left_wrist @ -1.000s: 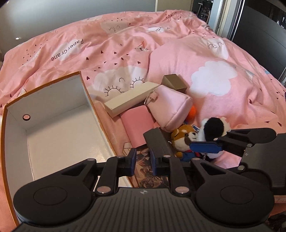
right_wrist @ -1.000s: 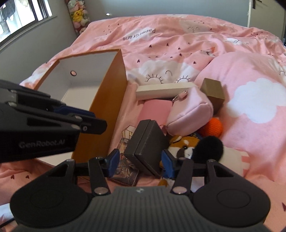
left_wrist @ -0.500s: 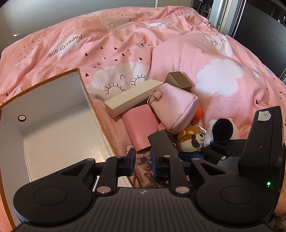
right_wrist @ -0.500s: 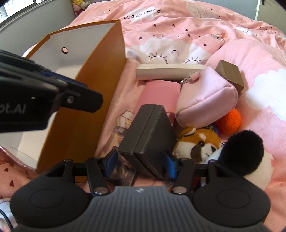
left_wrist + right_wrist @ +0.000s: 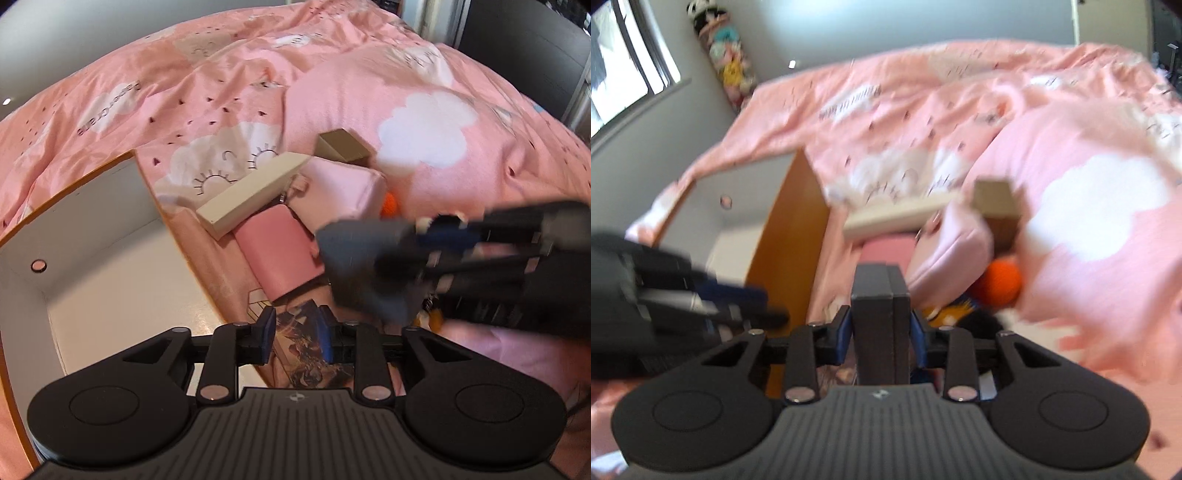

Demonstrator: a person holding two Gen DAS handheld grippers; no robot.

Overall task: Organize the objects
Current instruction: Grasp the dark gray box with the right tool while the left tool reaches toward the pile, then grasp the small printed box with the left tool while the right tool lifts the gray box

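- On pink bed, orange-rimmed storage box [image 5: 110, 266] sits w/ white interior bare as far as visible; nothing packed yet, so task looks early.
- Right gripper [image 5: 881, 332]: jaws closing, pads pressed on both sides of dark grey box [image 5: 881, 306], which looks lifted off bedding; frame blurred. Same box shows in left view, in air just right of storage box's near corner [image 5: 365, 266].
- Left gripper [image 5: 293, 332]: jaws opening, part open, nothing between pads; hovers over printed card/picture [image 5: 306, 354] lying flat just beside storage box's near right wall.
- Left to sort, all outside storage box, to its right: cream long box [image 5: 255, 194], pink flat wallet/case [image 5: 280, 251] touching cream box, pink pouch [image 5: 340, 188] leaning over wallet, brown cardboard cube [image 5: 341, 147] behind pouch, orange ball [image 5: 997, 282] tucked under pouch.
- Plush toys further right of storage box mostly hidden behind right gripper; only orange/black bits seen, can't tell pose.
- Judgement: first item in hand, not yet placed; approx whole pile remains. Next likely carry grey box over storage box's wall and drop inside.
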